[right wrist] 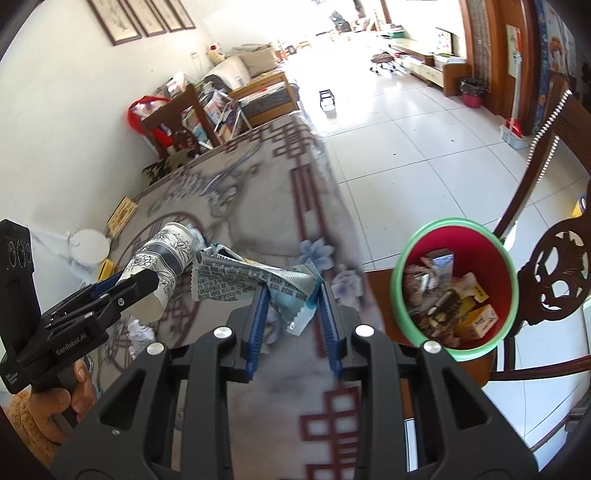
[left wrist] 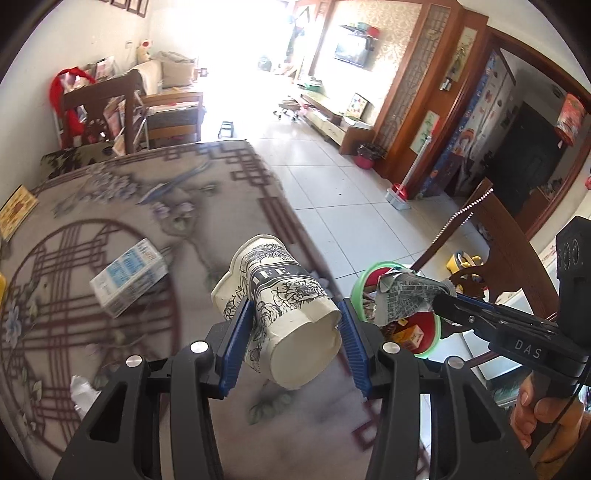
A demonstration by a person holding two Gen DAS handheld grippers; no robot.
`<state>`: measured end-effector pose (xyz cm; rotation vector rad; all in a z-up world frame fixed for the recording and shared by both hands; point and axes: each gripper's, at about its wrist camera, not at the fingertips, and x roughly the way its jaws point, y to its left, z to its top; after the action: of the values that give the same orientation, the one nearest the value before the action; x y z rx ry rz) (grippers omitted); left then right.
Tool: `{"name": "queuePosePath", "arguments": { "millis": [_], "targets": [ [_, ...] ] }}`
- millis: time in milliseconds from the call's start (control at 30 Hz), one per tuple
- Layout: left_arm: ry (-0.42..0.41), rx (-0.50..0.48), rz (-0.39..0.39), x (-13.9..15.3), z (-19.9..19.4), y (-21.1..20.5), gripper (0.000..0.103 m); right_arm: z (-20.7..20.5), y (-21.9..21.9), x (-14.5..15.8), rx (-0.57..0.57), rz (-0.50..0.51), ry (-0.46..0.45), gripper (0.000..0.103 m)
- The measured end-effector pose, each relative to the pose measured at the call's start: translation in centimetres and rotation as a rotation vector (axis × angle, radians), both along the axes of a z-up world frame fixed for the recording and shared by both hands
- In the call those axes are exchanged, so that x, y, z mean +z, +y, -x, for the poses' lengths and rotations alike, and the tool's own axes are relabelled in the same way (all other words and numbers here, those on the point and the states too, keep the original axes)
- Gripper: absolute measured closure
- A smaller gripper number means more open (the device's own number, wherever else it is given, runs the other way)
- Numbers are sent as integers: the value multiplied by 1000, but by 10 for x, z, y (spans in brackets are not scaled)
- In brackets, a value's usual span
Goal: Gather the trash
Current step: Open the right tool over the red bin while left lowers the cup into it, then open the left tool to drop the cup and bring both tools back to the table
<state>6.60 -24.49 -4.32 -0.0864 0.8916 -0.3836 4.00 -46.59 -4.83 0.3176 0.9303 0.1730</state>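
Patterned tablecloth (left wrist: 155,206) beside white-tiled floor (left wrist: 332,177).

A lived-in family home, open living and dining room

A sofa (left wrist: 155,72) with cushions, a wall-mounted television (left wrist: 351,50) above a low media cabinet (left wrist: 325,110), and framed pictures (right wrist: 144,18) marked it as a living room. Carved wooden dining chairs (left wrist: 99,107) stood at a counter (left wrist: 110,206) under a patterned cloth, on a pale tiled floor (left wrist: 332,184), with a mop (left wrist: 400,188) leaning by the doorway.
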Motion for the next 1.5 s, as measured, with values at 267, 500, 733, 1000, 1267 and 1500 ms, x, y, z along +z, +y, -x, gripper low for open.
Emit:
{"name": "queuePosePath", "arguments": {
  "millis": [267, 500, 733, 1000, 1267, 1500],
  "targets": [
    [-8, -66, 6, 6, -19, -55, 58, -8, -61, -4, -95, -3, 1, 75],
    [-14, -134, 10, 9, -25, -100, 58, -10, -110, -12, -179, 11, 16, 75],
    [-4, -181, 1, 5, -32, -137, 58, -14, -150, -31, -256, 33, 57, 75],
    [17, -246, -18, -7, -40, -170, 58, -26, -183, -68, -335, 68, 118, 64],
    [69, -351, -37, -34, -44, -222, 58, -17, -206, -78, -429, 132, 142, 34],
    [151, -354, 10, -56, -59, -249, 28, 9, -224, -78, -494, 115, 160, 34]
  ]
}}
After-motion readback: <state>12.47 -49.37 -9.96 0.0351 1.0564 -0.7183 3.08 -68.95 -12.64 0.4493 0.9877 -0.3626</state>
